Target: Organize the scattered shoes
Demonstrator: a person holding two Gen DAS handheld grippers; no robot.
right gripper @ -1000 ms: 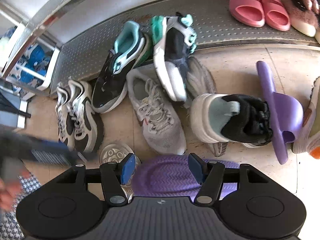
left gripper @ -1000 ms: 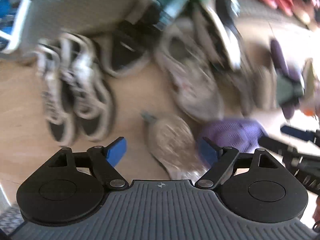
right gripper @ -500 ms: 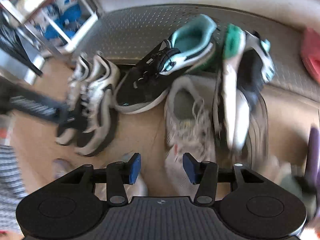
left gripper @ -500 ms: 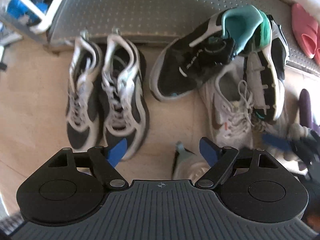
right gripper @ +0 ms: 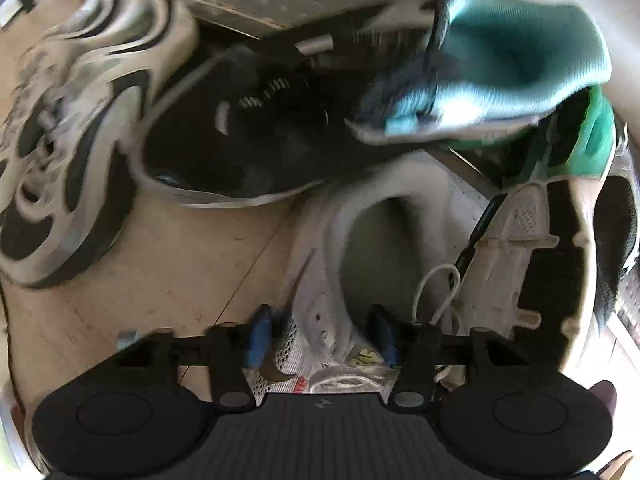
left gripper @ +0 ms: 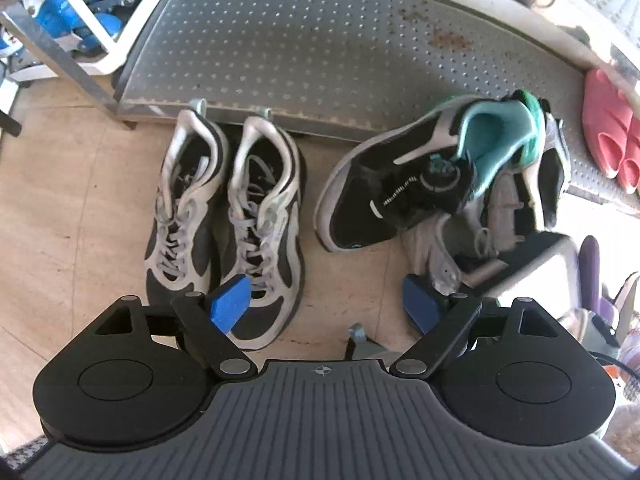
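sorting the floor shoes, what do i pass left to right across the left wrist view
blue skates → grey-black sneaker pair → black-teal shoe → pink slides

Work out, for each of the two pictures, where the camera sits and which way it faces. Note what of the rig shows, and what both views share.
Left wrist: sits on the left gripper, looking down over the floor at a grey-and-black pair of sneakers beside the metal shelf; its blue fingers show, spread apart.
Right wrist: sits on the right gripper, low over a white sneaker, with a finger on either side of its collar.
Shared: the black-and-teal sneaker.
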